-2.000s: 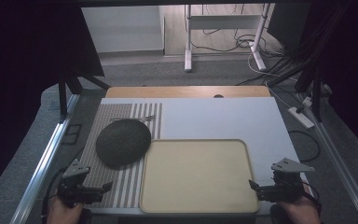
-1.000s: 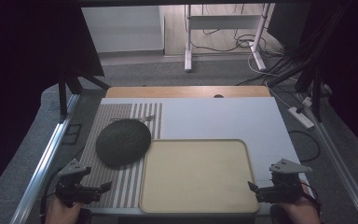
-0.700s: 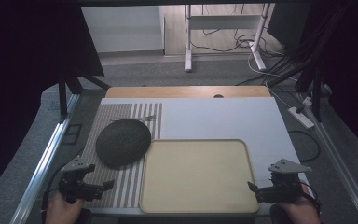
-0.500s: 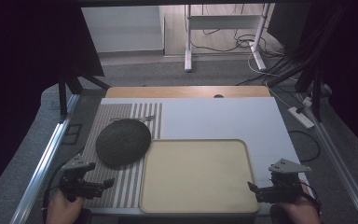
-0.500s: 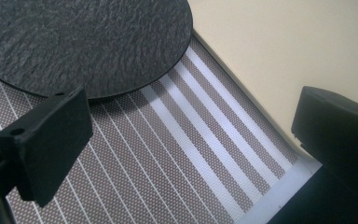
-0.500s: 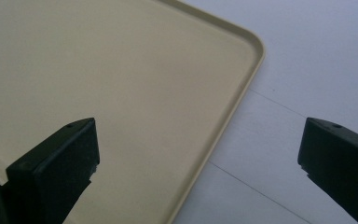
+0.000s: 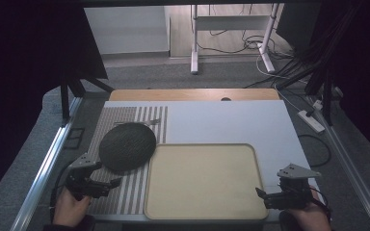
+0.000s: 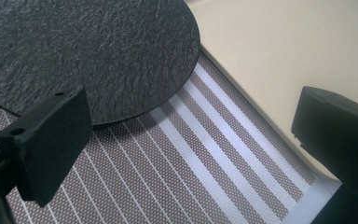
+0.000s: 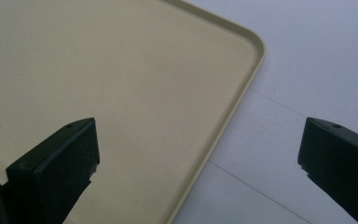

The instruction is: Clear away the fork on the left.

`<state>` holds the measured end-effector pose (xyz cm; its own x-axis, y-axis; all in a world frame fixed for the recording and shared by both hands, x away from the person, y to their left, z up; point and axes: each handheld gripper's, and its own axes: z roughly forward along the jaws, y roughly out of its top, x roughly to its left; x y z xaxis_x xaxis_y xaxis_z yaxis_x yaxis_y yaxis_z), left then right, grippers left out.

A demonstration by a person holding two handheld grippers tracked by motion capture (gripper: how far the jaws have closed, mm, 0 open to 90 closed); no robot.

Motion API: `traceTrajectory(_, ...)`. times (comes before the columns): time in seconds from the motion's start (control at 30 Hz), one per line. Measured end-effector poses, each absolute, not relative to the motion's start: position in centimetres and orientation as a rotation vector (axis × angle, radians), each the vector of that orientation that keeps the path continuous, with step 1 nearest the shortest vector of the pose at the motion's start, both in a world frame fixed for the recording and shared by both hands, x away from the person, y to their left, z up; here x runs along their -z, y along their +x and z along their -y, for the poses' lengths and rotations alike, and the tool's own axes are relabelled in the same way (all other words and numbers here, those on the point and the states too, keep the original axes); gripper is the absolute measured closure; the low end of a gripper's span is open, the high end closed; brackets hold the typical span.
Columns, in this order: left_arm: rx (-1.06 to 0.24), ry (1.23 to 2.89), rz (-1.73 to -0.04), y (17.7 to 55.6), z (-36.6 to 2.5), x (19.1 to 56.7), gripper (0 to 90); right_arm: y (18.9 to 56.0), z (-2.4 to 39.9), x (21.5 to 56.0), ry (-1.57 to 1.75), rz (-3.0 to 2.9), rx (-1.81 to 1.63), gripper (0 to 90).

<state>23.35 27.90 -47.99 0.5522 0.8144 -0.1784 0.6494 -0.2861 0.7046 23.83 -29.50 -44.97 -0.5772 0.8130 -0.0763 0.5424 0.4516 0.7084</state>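
Jaws of both grippers stand wide apart, nothing between them. Left gripper point(image 7: 110, 183) hovers over striped mat point(image 7: 125, 192), near front edge of dark round plate point(image 7: 127, 146). Plate lies flat on mat, rim just beside tray point(image 7: 204, 180), possibly touching; hard to tell. Right gripper point(image 7: 261, 194) straddles tray's near right corner. Likely step: pinch plate rim. Come in low, slide one jaw under thin edge, close gently.

Black textured round plate point(image 7: 127, 146), brown-and-white striped mat point(image 7: 125, 192), beige tray point(image 7: 204, 180), black tongs point(image 7: 112, 184)
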Motion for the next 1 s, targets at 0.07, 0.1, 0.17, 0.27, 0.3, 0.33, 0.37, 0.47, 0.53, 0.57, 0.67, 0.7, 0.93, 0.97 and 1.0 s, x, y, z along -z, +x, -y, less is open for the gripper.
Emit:
traceTrajectory(0.07,-0.281,2.036,-1.175,23.6,-27.8,48.0,0.0,23.8,29.5,45.0,1.136,-2.301,-0.905,0.0)
traceTrajectory(0.1,-0.281,2.036,-1.175,23.6,-27.8,48.0,0.0,23.8,29.5,45.0,1.136,-2.301,-0.905,0.0)
traceTrajectory(0.17,-0.28,2.038,-1.174,24.0,-27.7,48.1,0.0,23.8,29.5,45.0,1.136,-2.3,-0.906,0.0)
traceTrajectory(0.27,-0.283,2.041,-1.173,24.4,-27.6,48.1,0.0,23.8,29.5,45.0,1.136,-2.301,-0.905,0.0)
traceTrajectory(0.3,-0.283,2.041,-1.173,24.4,-27.6,48.1,0.0,23.8,29.5,45.0,1.135,-2.301,-0.905,0.0)
traceTrajectory(0.33,-0.281,2.04,-1.174,24.6,-27.6,48.1,0.0,23.8,29.5,45.0,1.134,-2.302,-0.904,0.0)
traceTrajectory(0.37,-0.28,2.039,-1.174,24.8,-27.6,48.1,0.0,23.8,29.5,45.0,1.134,-2.302,-0.904,0.0)
traceTrajectory(0.47,-0.271,2.034,-1.173,25.4,-27.4,48.1,0.0,23.8,29.5,45.0,1.132,-2.302,-0.901,0.0)
traceTrajectory(0.53,-0.266,2.035,-1.172,25.7,-27.3,48.1,0.0,23.8,29.5,45.0,1.131,-2.303,-0.901,0.0)
traceTrajectory(0.57,-0.263,2.036,-1.172,26.0,-27.2,48.2,0.0,23.8,29.5,45.0,1.131,-2.304,-0.898,0.0)
traceTrajectory(0.67,-0.246,2.039,-1.176,26.8,-27.0,48.2,0.0,23.8,29.5,45.0,1.127,-2.306,-0.896,0.0)
traceTrajectory(0.7,-0.24,2.039,-1.176,27.1,-26.9,48.2,0.0,23.9,29.4,45.0,1.127,-2.307,-0.895,0.0)
traceTrajectory(0.93,-0.225,2.076,-1.182,29.7,-26.2,48.0,0.0,23.9,29.4,45.0,1.129,-2.312,-0.893,0.0)
traceTrajectory(0.97,-0.225,2.076,-1.182,29.7,-26.2,48.0,0.0,23.9,29.4,45.0,1.128,-2.312,-0.892,0.0)
traceTrajectory(1.0,-0.222,2.082,-1.18,30.5,-25.9,48.0,0.0,23.9,29.4,45.0,1.127,-2.312,-0.894,0.0)
